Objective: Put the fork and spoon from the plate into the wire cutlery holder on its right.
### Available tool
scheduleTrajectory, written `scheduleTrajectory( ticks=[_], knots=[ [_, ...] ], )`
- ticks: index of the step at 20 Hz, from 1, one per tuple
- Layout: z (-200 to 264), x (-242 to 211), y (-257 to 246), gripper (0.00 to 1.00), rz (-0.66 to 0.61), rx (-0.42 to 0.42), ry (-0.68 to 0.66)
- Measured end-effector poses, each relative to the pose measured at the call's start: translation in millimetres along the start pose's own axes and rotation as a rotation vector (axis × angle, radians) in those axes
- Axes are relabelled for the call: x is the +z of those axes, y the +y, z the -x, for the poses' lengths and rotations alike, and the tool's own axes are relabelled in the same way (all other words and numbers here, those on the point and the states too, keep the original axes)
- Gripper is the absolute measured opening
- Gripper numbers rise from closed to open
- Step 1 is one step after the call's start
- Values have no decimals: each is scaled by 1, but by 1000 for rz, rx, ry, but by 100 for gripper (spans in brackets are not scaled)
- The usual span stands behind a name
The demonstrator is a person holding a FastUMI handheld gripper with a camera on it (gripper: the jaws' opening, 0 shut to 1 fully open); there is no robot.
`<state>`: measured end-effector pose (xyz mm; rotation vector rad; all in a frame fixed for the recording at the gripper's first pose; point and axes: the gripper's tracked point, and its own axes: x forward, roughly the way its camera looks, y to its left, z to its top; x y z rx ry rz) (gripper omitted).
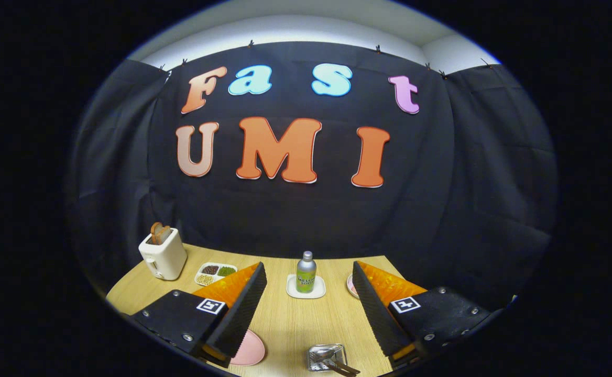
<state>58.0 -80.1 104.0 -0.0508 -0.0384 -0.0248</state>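
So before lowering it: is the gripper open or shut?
Open: the gripper fingers stand wide apart over the table, gripping nothing.

The gripper has two wedge-shaped fingers, each with a translucent orange shell on its outer side and a black ribbed pad on the inner face. Behind each finger sits a flat black mounting block fixed with small silver screws at its corners. Each block carries a square white tag printed with a black pattern. A thin orange strip, possibly more of the shell, peeks out under both blocks.
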Motion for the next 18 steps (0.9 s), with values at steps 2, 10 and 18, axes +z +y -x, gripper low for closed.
scheduleTrajectory(
  ticks=[2,10,18],
  knots=[
    [5,0,2,99,-22,15,-5],
    [13,-5,-3,99,-70,20,-1],
    [20,-5,4,99,-53,25,-7]
  ],
)
